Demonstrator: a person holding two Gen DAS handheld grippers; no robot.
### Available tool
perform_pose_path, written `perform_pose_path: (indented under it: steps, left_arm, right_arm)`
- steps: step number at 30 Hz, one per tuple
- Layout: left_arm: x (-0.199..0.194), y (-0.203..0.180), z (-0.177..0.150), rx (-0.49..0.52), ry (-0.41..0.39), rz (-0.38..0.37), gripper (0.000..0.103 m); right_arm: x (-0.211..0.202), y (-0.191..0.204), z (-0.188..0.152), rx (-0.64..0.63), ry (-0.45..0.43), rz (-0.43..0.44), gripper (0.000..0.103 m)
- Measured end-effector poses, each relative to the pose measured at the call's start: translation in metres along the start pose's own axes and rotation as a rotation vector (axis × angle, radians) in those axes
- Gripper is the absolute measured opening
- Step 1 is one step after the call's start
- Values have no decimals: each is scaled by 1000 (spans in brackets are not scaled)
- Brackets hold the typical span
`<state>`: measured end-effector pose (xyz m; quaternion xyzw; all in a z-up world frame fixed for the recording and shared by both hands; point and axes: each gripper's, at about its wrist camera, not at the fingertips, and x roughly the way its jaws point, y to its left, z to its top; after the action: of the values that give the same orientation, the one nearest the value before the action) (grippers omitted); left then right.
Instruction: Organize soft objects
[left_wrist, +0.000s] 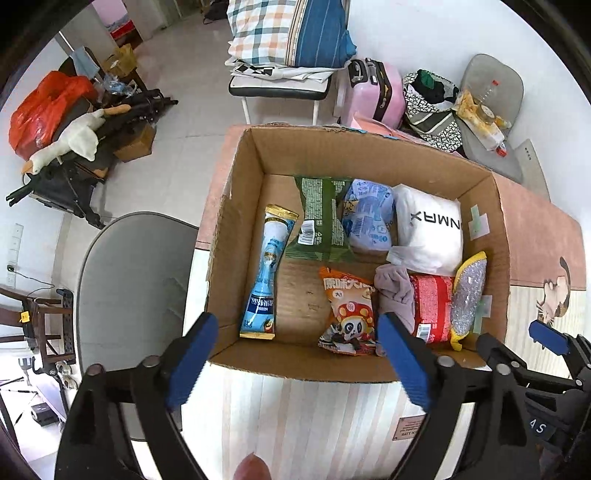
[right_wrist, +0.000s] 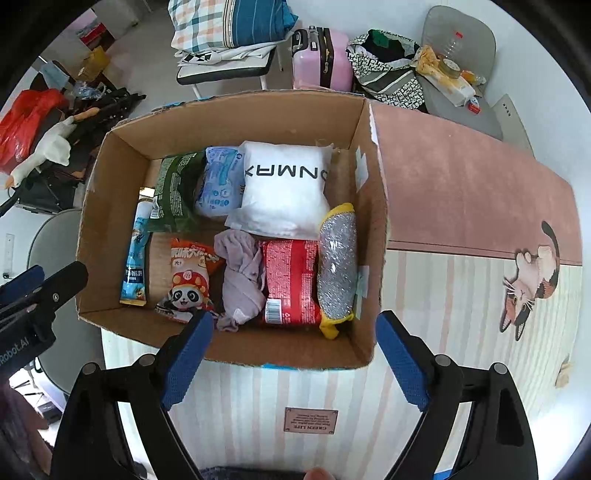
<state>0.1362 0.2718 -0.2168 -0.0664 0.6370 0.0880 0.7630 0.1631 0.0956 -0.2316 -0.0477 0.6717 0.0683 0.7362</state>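
An open cardboard box (left_wrist: 243, 177) (right_wrist: 110, 173) stands on the table and holds soft items: a white pillow pack (left_wrist: 432, 225) (right_wrist: 284, 188), a mauve cloth (left_wrist: 395, 291) (right_wrist: 240, 280), a silver and yellow scrub sponge (left_wrist: 467, 291) (right_wrist: 336, 266), a red packet (left_wrist: 430, 306) (right_wrist: 291, 280), an orange panda snack bag (left_wrist: 347, 310) (right_wrist: 188, 277), a blue tissue pack (left_wrist: 367, 214) (right_wrist: 218, 181), a green bag (left_wrist: 323, 218) (right_wrist: 173, 192) and a long blue sachet (left_wrist: 264, 273) (right_wrist: 135, 254). My left gripper (left_wrist: 295, 358) is open and empty above the box's near edge. My right gripper (right_wrist: 295, 358) is open and empty there too.
The table has a striped and pink cat-print cover (right_wrist: 480, 206). A grey chair (left_wrist: 133, 288) stands at the left. Beyond are a chair with a plaid pillow (left_wrist: 284, 33), a pink suitcase (left_wrist: 376, 92), bags, and a goose plush (left_wrist: 70, 140) on clutter.
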Motion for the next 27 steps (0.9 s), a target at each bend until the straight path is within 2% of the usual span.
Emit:
perform_pose_path:
  steps: [2,4,11,17,27]
  left_arm:
    - [-1,-2,-4,-3,-3,-2,94]
    - [-1,-4,-8,-1,-3,-7,101]
    - [-14,-13,-15,11,-31,-1,102]
    - [-69,-19,-28,33,-120,-11,102]
    - [-180,-25,-68,46,-284,-28,102]
  right_arm:
    - [-3,-2,-3,7,-10,2,103]
    - [-6,-5,-6,14,-25,1,103]
    - [-21,-15,-11,19,-67,-41,103]
    - [-69,-24,-30,12,-143,-30,103]
    - [-189,-33,-86,1,-324,-4,103]
